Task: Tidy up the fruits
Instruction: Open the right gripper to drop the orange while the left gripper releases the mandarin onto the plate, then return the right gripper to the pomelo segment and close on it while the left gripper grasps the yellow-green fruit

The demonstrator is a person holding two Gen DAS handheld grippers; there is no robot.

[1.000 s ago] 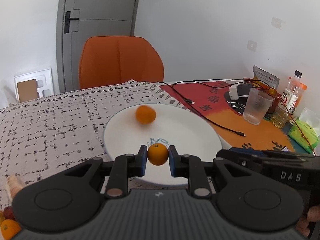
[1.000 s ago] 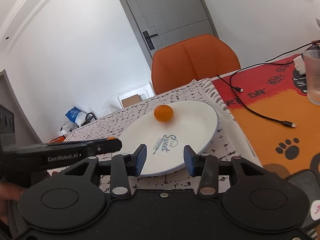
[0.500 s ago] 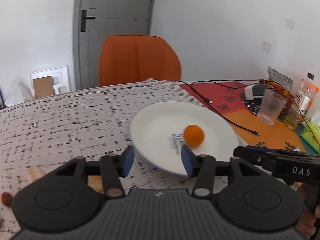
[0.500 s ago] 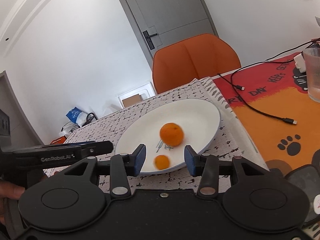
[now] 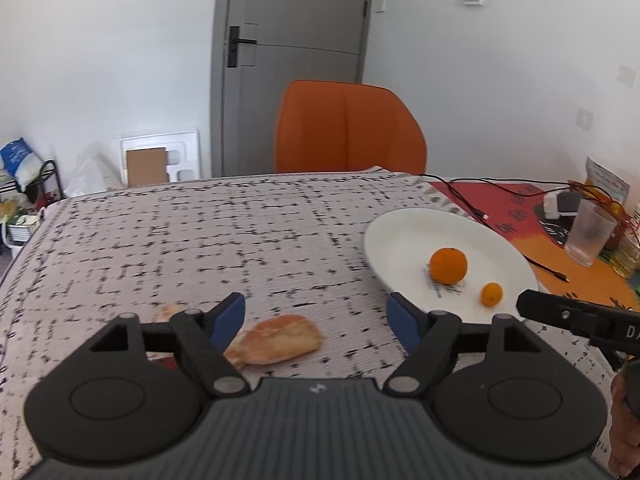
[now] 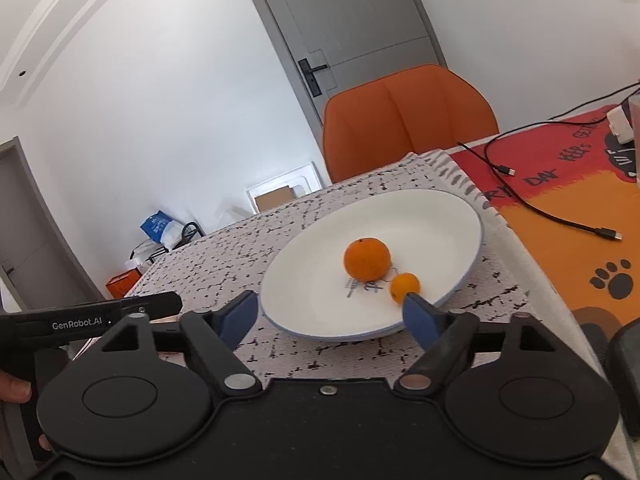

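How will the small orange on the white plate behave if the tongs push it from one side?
The small orange looks round and smooth, so it would probably roll. The plate is shallow and glossy, so it may slide towards the big orange close beside it.

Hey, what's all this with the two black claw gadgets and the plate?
A person is sorting fruit by hand with two handheld claws. A large orange and a small orange sit on the round white plate, close together. The left claw is open and empty, pointed at a pale tan food piece lying on the speckled tablecloth; what it is I cannot tell. The right claw is open and empty at the plate's near rim.
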